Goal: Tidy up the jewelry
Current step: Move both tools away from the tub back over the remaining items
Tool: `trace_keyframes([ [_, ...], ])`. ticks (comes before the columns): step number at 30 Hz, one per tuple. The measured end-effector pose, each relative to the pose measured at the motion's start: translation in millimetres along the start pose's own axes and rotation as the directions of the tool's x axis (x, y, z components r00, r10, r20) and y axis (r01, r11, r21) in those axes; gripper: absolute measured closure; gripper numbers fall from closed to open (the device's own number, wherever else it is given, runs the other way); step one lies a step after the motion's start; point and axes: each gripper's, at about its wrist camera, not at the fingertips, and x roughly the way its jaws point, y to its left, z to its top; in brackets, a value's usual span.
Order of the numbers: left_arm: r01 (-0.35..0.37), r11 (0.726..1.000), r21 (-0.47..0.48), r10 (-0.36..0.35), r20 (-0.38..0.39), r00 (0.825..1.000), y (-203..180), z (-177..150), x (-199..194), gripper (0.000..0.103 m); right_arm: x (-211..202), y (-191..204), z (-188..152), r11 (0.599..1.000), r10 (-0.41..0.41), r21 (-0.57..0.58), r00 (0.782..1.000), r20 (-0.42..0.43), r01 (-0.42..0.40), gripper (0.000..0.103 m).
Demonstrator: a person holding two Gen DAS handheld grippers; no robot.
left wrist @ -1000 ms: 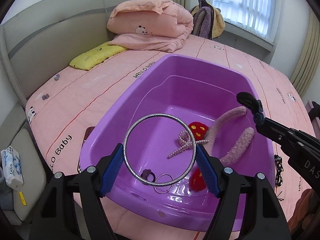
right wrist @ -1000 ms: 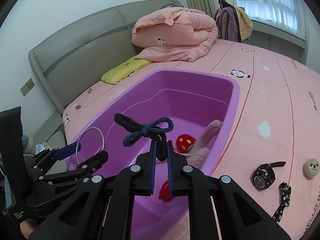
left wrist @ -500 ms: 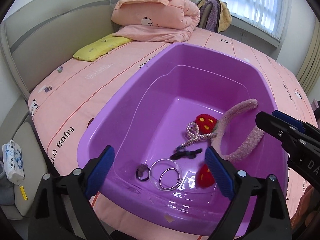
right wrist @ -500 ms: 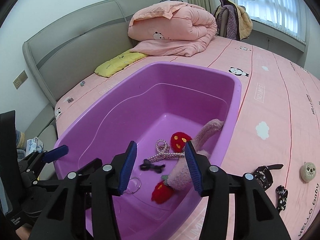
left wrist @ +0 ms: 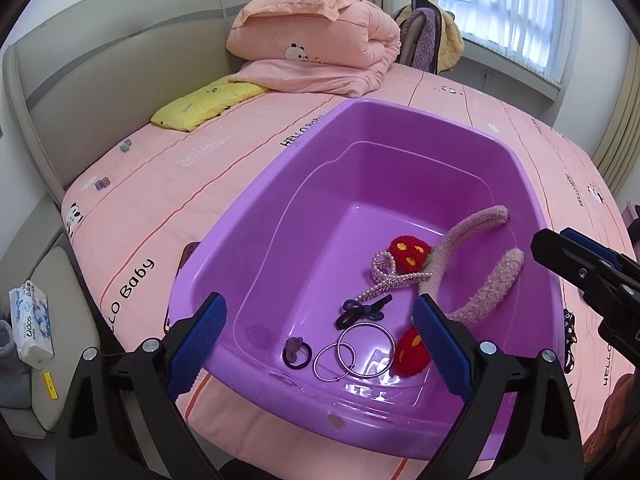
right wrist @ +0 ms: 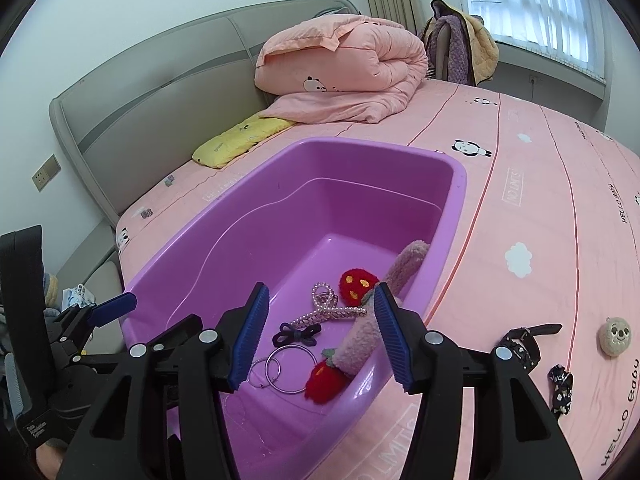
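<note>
A purple tub (left wrist: 256, 200) sits on the pink bed. On its floor lie a big silver bangle (left wrist: 366, 350) over a smaller ring (left wrist: 332, 362), a dark bow hair tie (left wrist: 362, 310), a pearl clip (left wrist: 390, 276), a pink fuzzy headband (left wrist: 480, 280) with red plush pieces (left wrist: 410, 252), and a dark scrunchie (left wrist: 296, 354). My left gripper (left wrist: 318, 344) hangs over the tub's near end, open wide and empty. Over the tub's near right side, my right gripper (right wrist: 322, 332) is opening its jaws, with nothing between them. Below it lie the bow tie (right wrist: 296, 334) and bangle (right wrist: 292, 368).
On the sheet right of the tub (right wrist: 456, 184) lie a black watch (right wrist: 520, 346), a round plush face (right wrist: 614, 336) and a dark patterned bow (right wrist: 560, 388). A folded pink quilt (left wrist: 316, 52) and a yellow pillow (left wrist: 204, 104) lie by the headboard. A tissue pack (left wrist: 30, 328) sits beside the bed.
The left gripper opened and the silver bangle dropped into the tub. The right gripper opened and the dark bow hair tie fell in beside it. Neither hand moved much.
</note>
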Motion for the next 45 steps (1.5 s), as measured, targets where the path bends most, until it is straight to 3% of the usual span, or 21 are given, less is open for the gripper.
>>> trace_keyframes([
  [18, 0.039, 0.999, 0.032, -0.04, 0.036, 0.999, -36.6, -22.7, -42.6, 0.01, -71.2, -46.6, -62.7, 0.99, -0.011, 0.138, 0.999, 0.036, 0.006, 0.047],
  [34, 0.172, 0.972, 0.16, -0.182, 0.051, 0.982, -127.4, -53.5, -76.2, 0.008, -147.5, -132.0, -139.2, 0.948, -0.182, 0.273, 0.982, 0.048, 0.162, 0.046],
  [45, 0.236, 0.941, 0.241, -0.238, -0.02, 0.971, -186.2, -91.0, -65.5, 0.008, -168.0, -175.8, -197.7, 0.909, -0.258, 0.337, 0.966, -0.009, 0.246, 0.046],
])
